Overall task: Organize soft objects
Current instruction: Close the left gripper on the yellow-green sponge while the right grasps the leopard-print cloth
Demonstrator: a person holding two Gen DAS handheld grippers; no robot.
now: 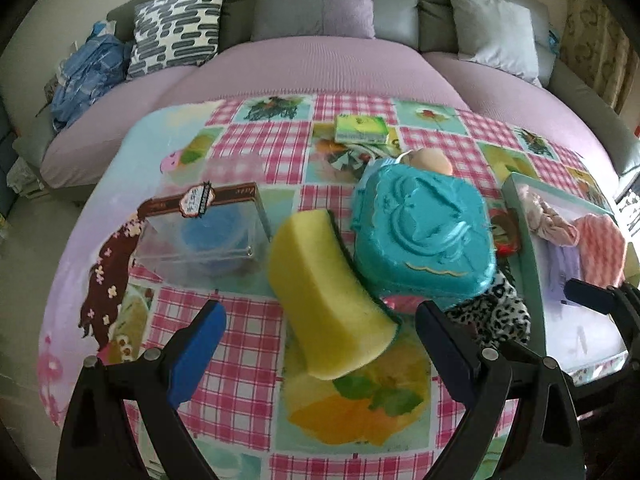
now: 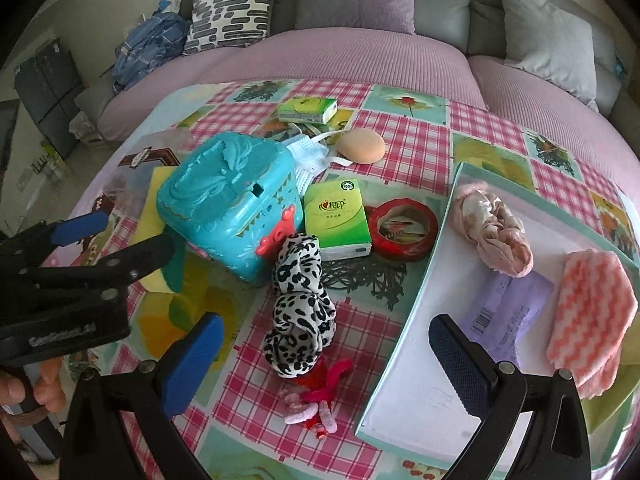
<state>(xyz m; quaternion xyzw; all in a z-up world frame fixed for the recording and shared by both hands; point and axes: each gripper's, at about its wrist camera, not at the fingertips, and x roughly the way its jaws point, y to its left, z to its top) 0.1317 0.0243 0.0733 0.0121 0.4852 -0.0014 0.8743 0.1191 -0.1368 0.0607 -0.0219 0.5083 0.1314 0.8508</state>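
Observation:
A yellow sponge (image 1: 332,296) with a dark green scouring side lies on the checked tablecloth and leans on a teal plastic box (image 1: 420,236). My left gripper (image 1: 320,320) is open, one finger on each side of the sponge and neither touching it. My right gripper (image 2: 324,332) is open too, just above a leopard-print scrunchie (image 2: 300,304) and a small pink and red hair tie (image 2: 320,404). At the right, a white tray (image 2: 420,400) holds a pink scrunchie (image 2: 492,232), a pink striped cloth (image 2: 592,320) and a purple packet (image 2: 508,316).
Beside the teal box lie a green tissue pack (image 2: 336,216) and a red tape roll (image 2: 404,228); behind it, a face mask (image 2: 308,152), a beige puff (image 2: 360,146) and another tissue pack (image 2: 308,110). A clear box (image 1: 208,236) stands left. A purple sofa with cushions is behind.

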